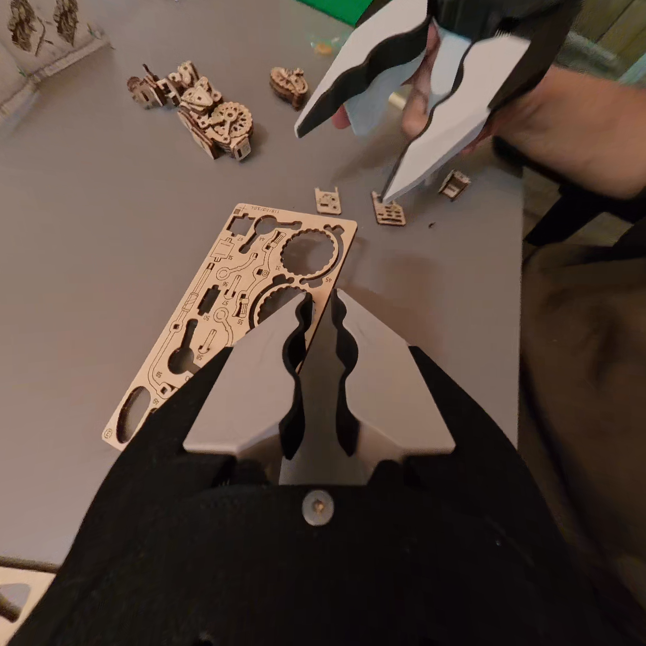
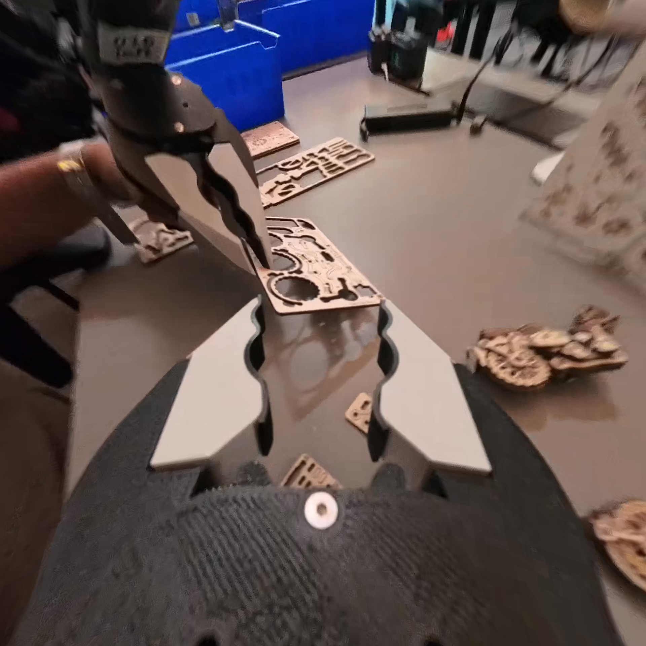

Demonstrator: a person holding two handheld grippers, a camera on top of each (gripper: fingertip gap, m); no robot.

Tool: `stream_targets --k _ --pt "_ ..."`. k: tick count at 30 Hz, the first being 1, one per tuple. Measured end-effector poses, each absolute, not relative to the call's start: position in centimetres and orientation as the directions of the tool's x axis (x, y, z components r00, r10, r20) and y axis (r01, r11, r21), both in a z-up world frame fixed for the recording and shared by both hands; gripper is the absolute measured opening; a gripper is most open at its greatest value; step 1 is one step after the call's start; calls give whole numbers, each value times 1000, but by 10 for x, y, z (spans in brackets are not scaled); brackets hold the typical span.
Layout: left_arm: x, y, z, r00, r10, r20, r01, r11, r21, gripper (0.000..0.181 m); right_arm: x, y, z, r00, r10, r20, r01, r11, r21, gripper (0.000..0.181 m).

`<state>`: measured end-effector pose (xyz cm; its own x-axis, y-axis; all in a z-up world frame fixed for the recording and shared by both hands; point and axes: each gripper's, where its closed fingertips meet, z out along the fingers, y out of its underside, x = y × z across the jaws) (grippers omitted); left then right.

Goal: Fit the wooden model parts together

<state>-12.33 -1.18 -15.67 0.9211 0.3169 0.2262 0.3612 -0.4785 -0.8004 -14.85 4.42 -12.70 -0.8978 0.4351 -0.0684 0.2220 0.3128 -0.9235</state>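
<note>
A flat wooden parts sheet [image 1: 244,300] with punched-out holes is held tilted above the grey table; it also shows in the right wrist view [image 2: 314,279]. My left gripper [image 1: 320,297] is shut on the sheet's long edge and shows in the right wrist view [image 2: 258,265] pinching it. My right gripper [image 2: 320,307] is open and empty, just short of the sheet's near end. In the left wrist view the right gripper [image 1: 342,166] hangs over the table, its lower fingertip touching a small slotted wooden part [image 1: 389,213]. A partly built wooden model [image 1: 209,115] stands farther back.
Small loose parts [image 1: 327,200] [image 1: 453,182] lie near the table's right edge [image 1: 521,279]. A small wooden assembly [image 1: 288,85] sits at the back. More parts sheets [image 2: 314,167] and blue bins [image 2: 237,63] lie beyond. A black bar [image 2: 405,122] lies far right. One gripper's finger ends stand about 8 cm off the other's.
</note>
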Motion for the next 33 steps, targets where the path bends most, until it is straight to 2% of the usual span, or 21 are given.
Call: stream_targets --k 3,6,8,11,13,15,17,18,20,21,23,25,28,30,33 --pt "-118 -8 -146 926 278 256 360 -445 -820 11 -138 38 -130 -907 373 194 -15 433 -901 59" --pt "-112 -3 -145 931 256 260 353 -454 -818 11 -132 29 -139 -860 312 404 -188 542 -819 53" --pt "-108 0 -147 936 237 259 344 -470 -813 11 -129 25 -142 -808 270 523 -286 597 -750 41" --pt "-110 5 -143 934 254 251 344 -448 -826 11 -128 22 -142 -725 236 648 -385 640 -664 10" --pt "-126 6 -129 902 338 270 387 -351 -853 14 -135 26 -138 -667 247 703 -405 671 -621 4" --pt "-156 -1 -105 819 481 314 438 -169 -883 29 -144 31 -126 -624 319 713 -386 668 -636 3" --pt "-166 -7 -64 782 483 393 421 56 -906 43 -154 40 -110 -571 407 713 -372 646 -667 0" --pt "-167 -11 -47 771 466 433 412 153 -898 42 -156 44 -102 -550 441 709 -376 627 -682 0" --pt "-161 -11 -29 752 392 530 453 275 -848 28 -158 47 -96 -556 484 676 -364 589 -721 0" --pt "-158 -5 -31 725 341 599 522 294 -800 28 -158 47 -93 -548 504 668 -367 573 -733 0" --pt "-153 13 -52 609 253 752 711 246 -659 54 -158 46 -89 -500 510 699 -386 591 -708 0" --pt "-149 28 -69 528 197 826 797 219 -562 76 -156 43 -89 -423 480 768 -423 645 -636 0" --pt "-153 37 -88 470 186 863 822 263 -504 87 -147 30 -95 -338 386 858 -480 714 -510 0" --pt "-156 39 -93 436 150 887 835 301 -461 79 -134 15 -103 -330 314 890 -534 715 -451 0" --pt "-166 28 -102 399 156 903 823 373 -428 30 -119 -1 -113 -331 244 912 -577 712 -400 6"
